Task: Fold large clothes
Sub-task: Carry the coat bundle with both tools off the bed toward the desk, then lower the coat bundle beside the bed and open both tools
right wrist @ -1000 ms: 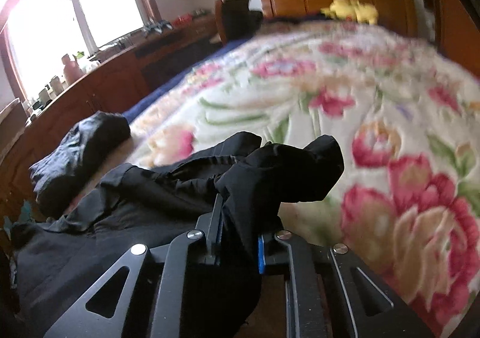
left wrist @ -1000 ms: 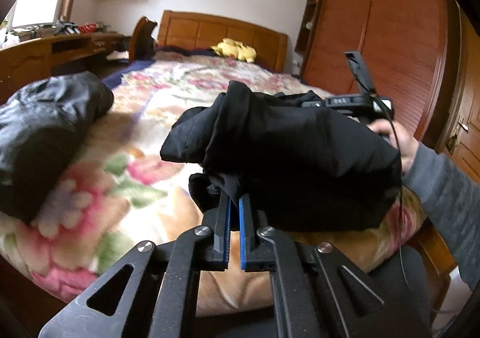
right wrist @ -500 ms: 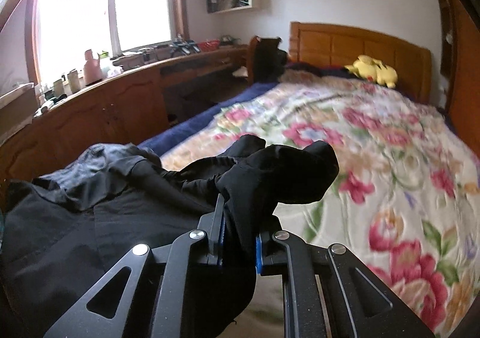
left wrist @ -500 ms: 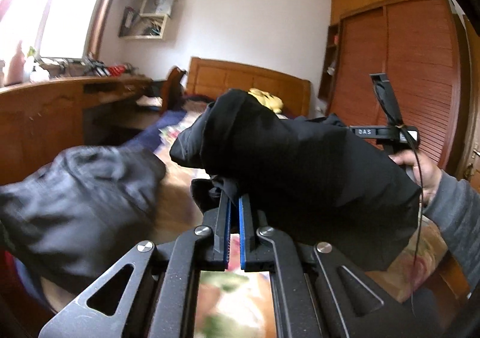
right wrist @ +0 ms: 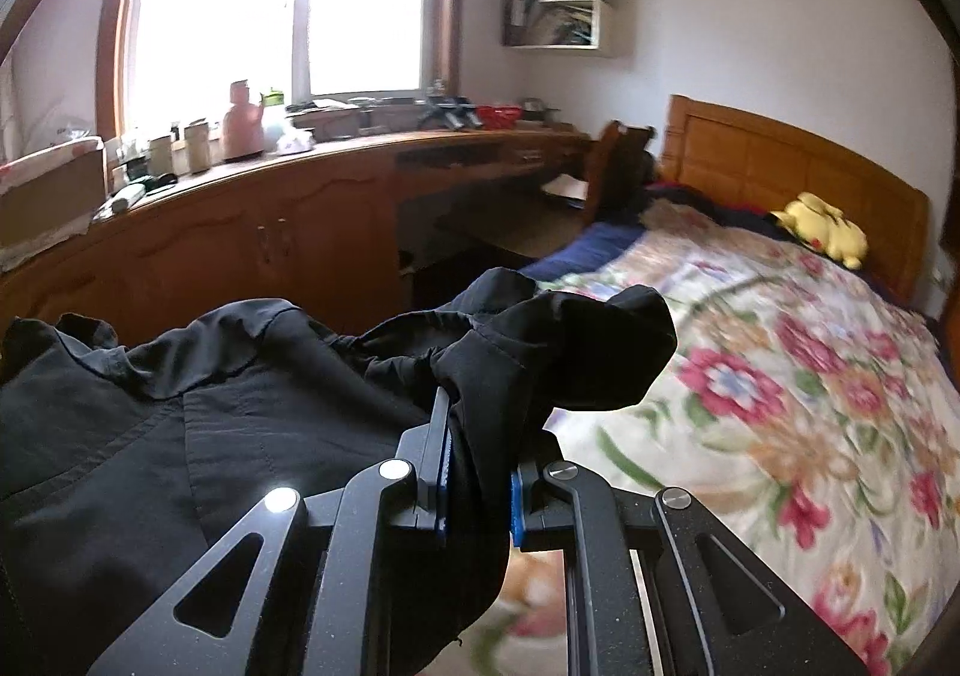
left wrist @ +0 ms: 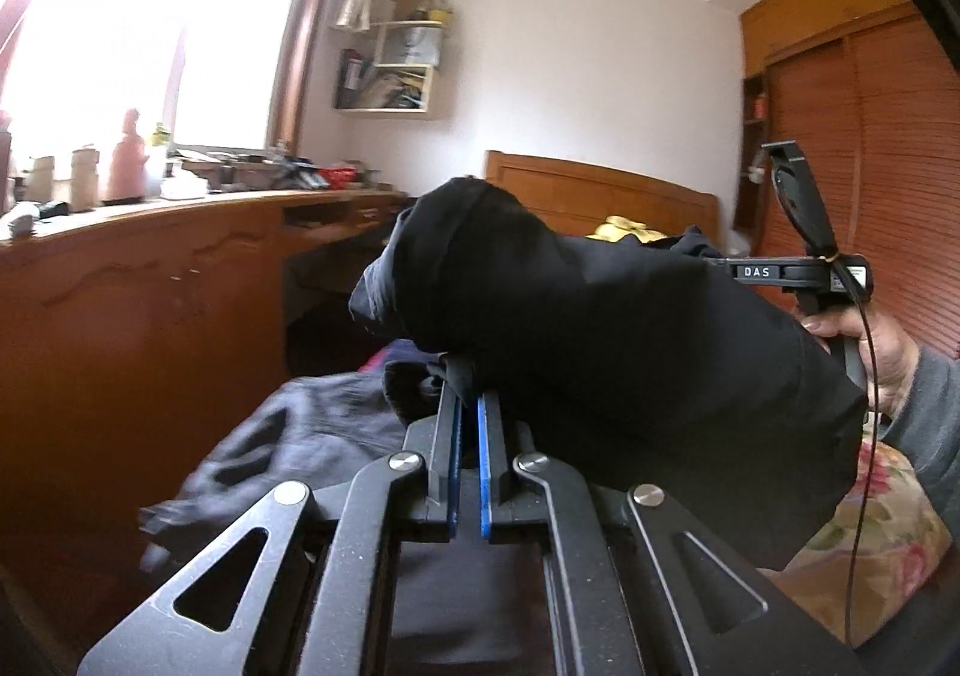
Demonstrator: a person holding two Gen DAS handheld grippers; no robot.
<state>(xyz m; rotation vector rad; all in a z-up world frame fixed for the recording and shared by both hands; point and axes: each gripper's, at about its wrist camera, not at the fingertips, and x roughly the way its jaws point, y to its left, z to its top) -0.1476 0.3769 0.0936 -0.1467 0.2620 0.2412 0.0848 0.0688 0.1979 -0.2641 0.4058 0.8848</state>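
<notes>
left gripper (left wrist: 468, 406) clamped on black garment (left wrist: 600, 328) | right gripper (right wrist: 477, 436) clamped likewise | soft, light, droopy; grip near edge corners

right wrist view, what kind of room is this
A home bedroom, most likely: a bed with a wooden headboard and floral bedspread, a yellow plush toy by the headboard, and a louvred wooden wardrobe.
</notes>
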